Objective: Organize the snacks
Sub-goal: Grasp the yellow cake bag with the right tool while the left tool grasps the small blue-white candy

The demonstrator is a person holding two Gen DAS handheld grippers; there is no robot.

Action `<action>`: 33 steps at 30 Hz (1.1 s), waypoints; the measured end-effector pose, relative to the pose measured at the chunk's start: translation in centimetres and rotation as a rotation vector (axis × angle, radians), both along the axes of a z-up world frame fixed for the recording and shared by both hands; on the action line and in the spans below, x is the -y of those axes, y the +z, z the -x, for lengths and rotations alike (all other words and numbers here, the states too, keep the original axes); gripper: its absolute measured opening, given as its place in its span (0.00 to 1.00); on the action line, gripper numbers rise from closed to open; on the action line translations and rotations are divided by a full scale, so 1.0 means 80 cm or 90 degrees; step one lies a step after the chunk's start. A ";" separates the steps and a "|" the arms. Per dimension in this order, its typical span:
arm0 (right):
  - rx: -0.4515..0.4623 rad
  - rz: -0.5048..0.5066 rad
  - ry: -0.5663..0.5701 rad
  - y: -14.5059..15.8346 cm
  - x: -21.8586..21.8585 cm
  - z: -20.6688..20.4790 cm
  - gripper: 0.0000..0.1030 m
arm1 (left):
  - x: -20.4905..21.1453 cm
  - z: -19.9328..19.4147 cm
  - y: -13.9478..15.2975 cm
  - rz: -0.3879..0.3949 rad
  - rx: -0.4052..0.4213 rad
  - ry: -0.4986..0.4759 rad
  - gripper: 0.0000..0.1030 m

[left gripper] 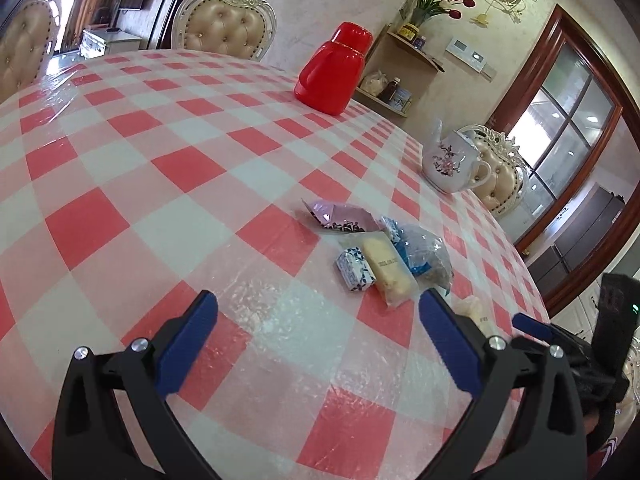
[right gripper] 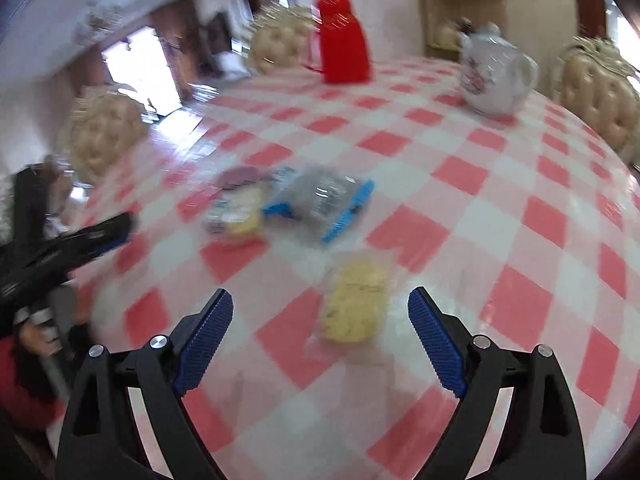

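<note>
Several wrapped snacks lie in a cluster on the red-and-white checked table: a pink packet (left gripper: 340, 218), a small blue-and-white box (left gripper: 355, 270), a yellow cake in clear wrap (left gripper: 390, 270) and a blue-and-clear bag (left gripper: 424, 254). My left gripper (left gripper: 318, 318) is open and empty, just short of them. In the blurred right wrist view a separate yellow wrapped cake (right gripper: 356, 300) lies between the tips of my open, empty right gripper (right gripper: 320, 306), with the blue bag (right gripper: 324, 200) beyond. The same cake shows partly behind the left gripper's right finger (left gripper: 476, 312).
A red thermos jug (left gripper: 334, 68) and a white flowered teapot (left gripper: 452, 164) stand farther back on the table (left gripper: 160, 168). Padded chairs (left gripper: 228, 24) ring the table. The right gripper's body (left gripper: 580, 344) shows at the left view's right edge; the table edge is near it.
</note>
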State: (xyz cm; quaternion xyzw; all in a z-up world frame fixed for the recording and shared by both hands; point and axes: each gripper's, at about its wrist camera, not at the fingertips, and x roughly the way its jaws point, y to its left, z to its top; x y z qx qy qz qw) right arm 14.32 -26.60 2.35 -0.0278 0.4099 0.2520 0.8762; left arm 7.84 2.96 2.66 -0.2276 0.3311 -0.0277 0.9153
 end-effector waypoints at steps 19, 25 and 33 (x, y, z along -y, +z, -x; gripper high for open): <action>0.069 -0.016 -0.133 -0.005 -0.017 0.025 0.34 | 0.055 -0.037 -0.008 -0.123 -0.063 -0.117 0.98; 0.059 -0.065 -0.153 -0.004 -0.013 0.036 0.34 | 0.041 -0.083 -0.021 -0.163 -0.134 -0.095 0.89; 0.069 -0.103 -0.163 0.007 -0.004 0.042 0.34 | 0.066 -0.111 -0.026 -0.229 -0.157 -0.075 0.89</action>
